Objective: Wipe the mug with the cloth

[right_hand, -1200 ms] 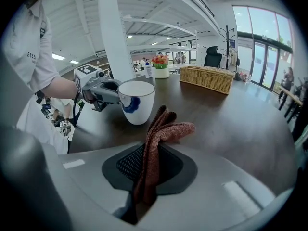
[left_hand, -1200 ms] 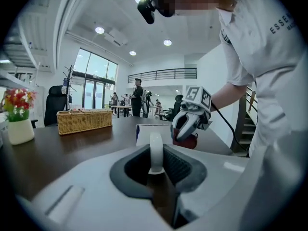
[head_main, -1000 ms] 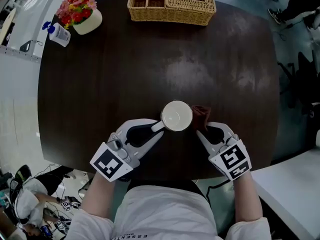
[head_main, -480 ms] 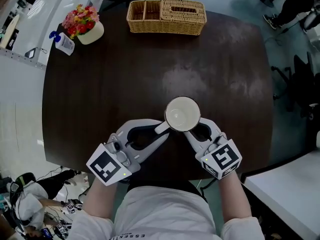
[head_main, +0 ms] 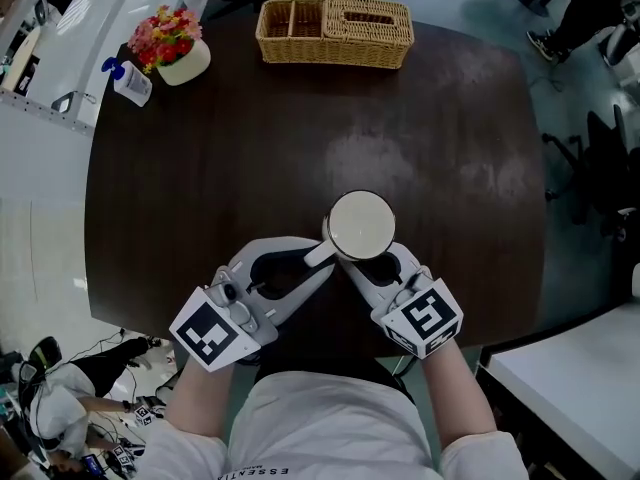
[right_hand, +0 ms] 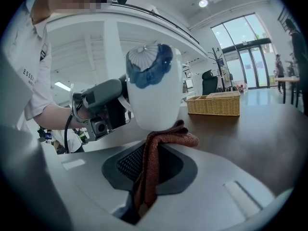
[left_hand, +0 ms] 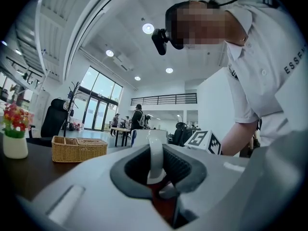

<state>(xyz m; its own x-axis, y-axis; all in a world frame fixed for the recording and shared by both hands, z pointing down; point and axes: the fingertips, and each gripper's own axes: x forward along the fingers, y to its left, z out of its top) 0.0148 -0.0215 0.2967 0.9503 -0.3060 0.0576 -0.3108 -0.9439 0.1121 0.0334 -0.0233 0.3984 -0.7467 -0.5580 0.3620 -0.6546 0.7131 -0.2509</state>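
Note:
A white mug (head_main: 359,224) is held above the dark round table (head_main: 200,168), seen from above in the head view. My left gripper (head_main: 322,254) is shut on the mug's handle (left_hand: 155,155). In the right gripper view the mug (right_hand: 154,93) shows a blue flower pattern on its side. My right gripper (head_main: 357,265) is shut on a reddish-brown cloth (right_hand: 153,161), whose folded end presses against the mug's lower side. In the head view the cloth is hidden under the mug.
A wicker basket (head_main: 334,32) with compartments stands at the table's far edge. A white pot of flowers (head_main: 167,45) and a small spray bottle (head_main: 130,80) sit at the far left. A white surface (head_main: 560,398) lies at the near right.
My right gripper has swung left with the cloth, from the mug's right side to under its near side. The cloth is no longer visible in the head view. The left gripper keeps holding the handle.

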